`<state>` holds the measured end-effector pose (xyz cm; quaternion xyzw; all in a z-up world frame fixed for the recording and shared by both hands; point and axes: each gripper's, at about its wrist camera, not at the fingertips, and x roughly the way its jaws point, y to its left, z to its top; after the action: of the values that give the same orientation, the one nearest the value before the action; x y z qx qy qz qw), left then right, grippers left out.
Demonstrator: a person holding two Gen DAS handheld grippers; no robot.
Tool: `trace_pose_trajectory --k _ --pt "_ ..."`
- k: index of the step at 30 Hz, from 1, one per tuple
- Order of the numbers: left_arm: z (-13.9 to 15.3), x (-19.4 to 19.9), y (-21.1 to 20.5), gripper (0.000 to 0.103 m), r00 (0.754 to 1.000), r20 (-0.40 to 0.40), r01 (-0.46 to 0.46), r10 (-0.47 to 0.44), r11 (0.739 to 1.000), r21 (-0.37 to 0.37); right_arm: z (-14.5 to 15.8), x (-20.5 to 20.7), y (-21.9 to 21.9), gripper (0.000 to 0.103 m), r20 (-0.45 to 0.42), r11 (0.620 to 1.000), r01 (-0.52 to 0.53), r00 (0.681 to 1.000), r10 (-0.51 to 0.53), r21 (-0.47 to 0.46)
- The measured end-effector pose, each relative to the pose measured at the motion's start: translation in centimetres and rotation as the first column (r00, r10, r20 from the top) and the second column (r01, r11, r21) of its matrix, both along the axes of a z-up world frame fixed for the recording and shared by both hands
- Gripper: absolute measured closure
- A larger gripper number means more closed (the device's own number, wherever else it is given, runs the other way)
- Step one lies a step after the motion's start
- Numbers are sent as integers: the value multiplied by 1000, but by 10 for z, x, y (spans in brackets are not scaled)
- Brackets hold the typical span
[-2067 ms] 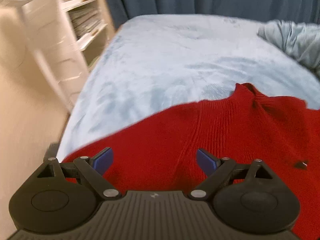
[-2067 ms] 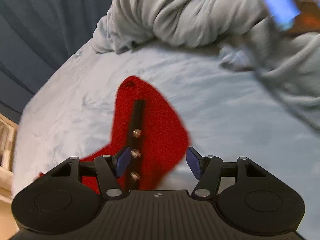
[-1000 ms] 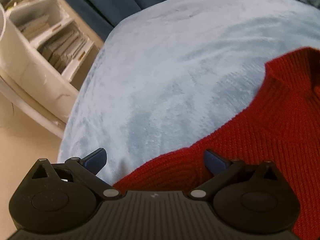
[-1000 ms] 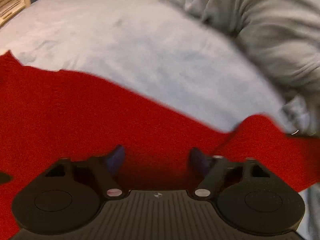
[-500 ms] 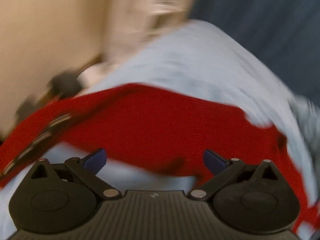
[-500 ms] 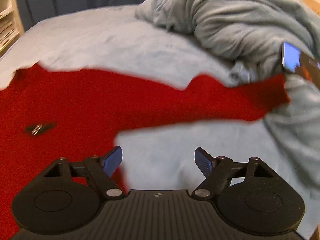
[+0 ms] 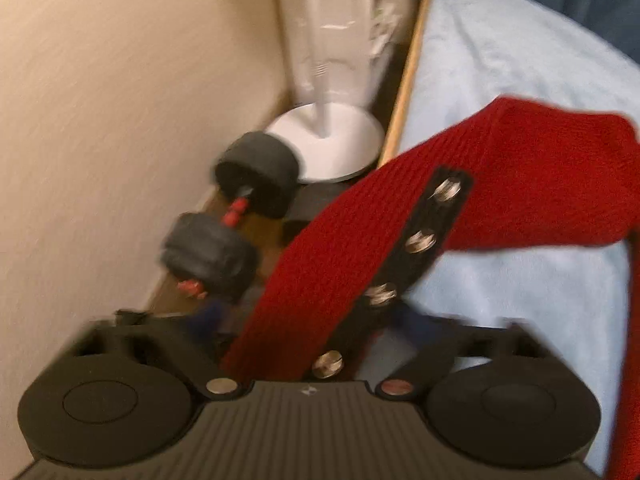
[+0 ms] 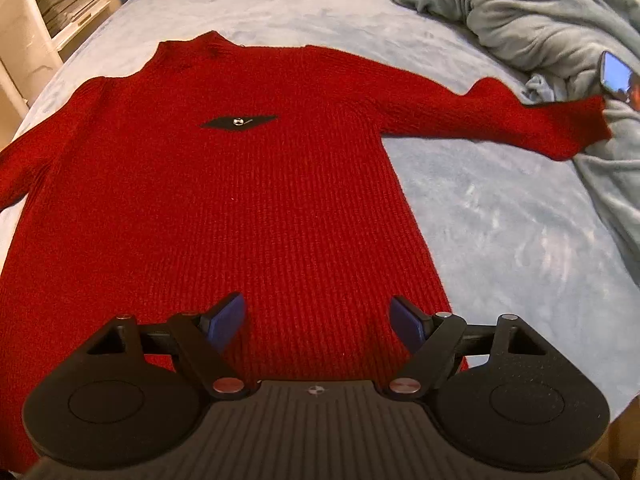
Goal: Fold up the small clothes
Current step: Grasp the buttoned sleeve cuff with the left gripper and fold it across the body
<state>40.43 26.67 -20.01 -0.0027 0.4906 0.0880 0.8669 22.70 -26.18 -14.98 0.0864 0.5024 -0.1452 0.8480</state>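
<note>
One red ribbed-knit sweater [image 8: 248, 200] is spread flat, front up, on the pale blue bed cover [image 8: 500, 220], its neck toward the far end and its right-hand sleeve [image 8: 520, 116] stretched out toward the rumpled grey duvet [image 8: 520, 12]. The other sleeve [image 7: 360, 240], edged with a black strip of metal snaps [image 7: 420, 240], is seen in the left wrist view, draped between the blurred fingers of the left gripper [image 7: 308, 320]; whether it is actually pinched cannot be told. The right gripper [image 8: 318, 318] is held with its jaws spread wide over the hem, gripping nothing. The knit is judged soft, fairly heavy and stretchy, so it is best taken at the cuff or shoulder seam.
</note>
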Motion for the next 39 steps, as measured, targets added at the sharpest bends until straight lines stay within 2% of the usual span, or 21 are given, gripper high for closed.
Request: trace_pose_trajectory --k 1,3,4,7,9,11,13,15,17,19,20,22,23,24,26,29,31,33,35,36,39 --pt "-3 7 3 91 999 -43 22 -24 999 -33 5 -5 3 22 0 1000 0 1000 0 -6" --pt "-2 15 9 94 997 -75 28 -30 999 -35 9 -6 6 22 -5 1000 1 1000 -1 -18" --pt "0 16 13 94 995 -97 24 -30 998 -62 10 -7 7 22 -8 1000 3 1000 -3 -21" --pt "29 20 32 95 988 -154 -14 -19 978 -207 13 -9 6 22 -1 1000 7 1000 -7 -19" --pt "59 25 36 95 975 -219 -33 -46 938 -346 12 -12 5 22 11 1000 1 1000 -1 -16" --pt "98 33 18 95 966 -218 21 -141 879 -477 5 -15 3 22 8 1000 9 1000 -9 -7" --pt "144 43 -31 95 950 -160 152 -267 846 -511 -6 -16 -2 22 -5 999 30 1000 -30 25" --pt "183 55 -90 95 921 -81 281 -381 793 -540 -16 -18 -9 23 -26 995 70 997 -68 66" --pt "208 72 -158 94 881 -7 384 -472 726 -571 -26 -21 -17 23 -39 985 116 993 -111 131" --pt "218 93 -230 94 849 50 450 -527 668 -593 -29 -25 -26 23 -40 973 151 988 -147 174" --pt "215 104 -265 94 841 71 464 -537 647 -605 -29 -27 -31 23 -34 968 168 986 -164 187" --pt "196 126 -328 87 845 92 455 -528 616 -643 -26 -29 -40 23 -23 963 188 982 -187 194" --pt "185 133 -353 66 839 89 462 -537 616 -638 -25 -30 -45 23 -17 962 192 981 -193 194" --pt "176 137 -372 35 836 72 467 -544 636 -614 -22 -31 -52 23 -8 961 197 980 -200 192" --pt "160 143 -378 12 852 71 467 -519 691 -552 -19 -33 -64 23 16 963 195 979 -201 186" --pt "146 147 -328 4 901 78 412 -428 781 -470 -19 -28 -78 23 74 973 164 981 -178 162" --pt "133 147 -280 0 949 75 308 -307 844 -439 -22 -14 -86 23 103 975 140 982 -159 172" --pt "116 148 -234 0 978 49 203 -200 892 -404 -21 7 -92 23 149 967 127 975 -162 222" --pt "92 151 -202 0 992 -9 115 -129 911 -396 -18 42 -96 23 233 957 99 958 -165 271" --pt "79 151 -195 0 993 -33 92 -115 911 -401 -17 57 -97 23 261 956 89 951 -165 280" --pt "49 153 -197 0 987 -69 101 -147 889 -446 -27 118 -102 23 292 944 99 936 -196 315"
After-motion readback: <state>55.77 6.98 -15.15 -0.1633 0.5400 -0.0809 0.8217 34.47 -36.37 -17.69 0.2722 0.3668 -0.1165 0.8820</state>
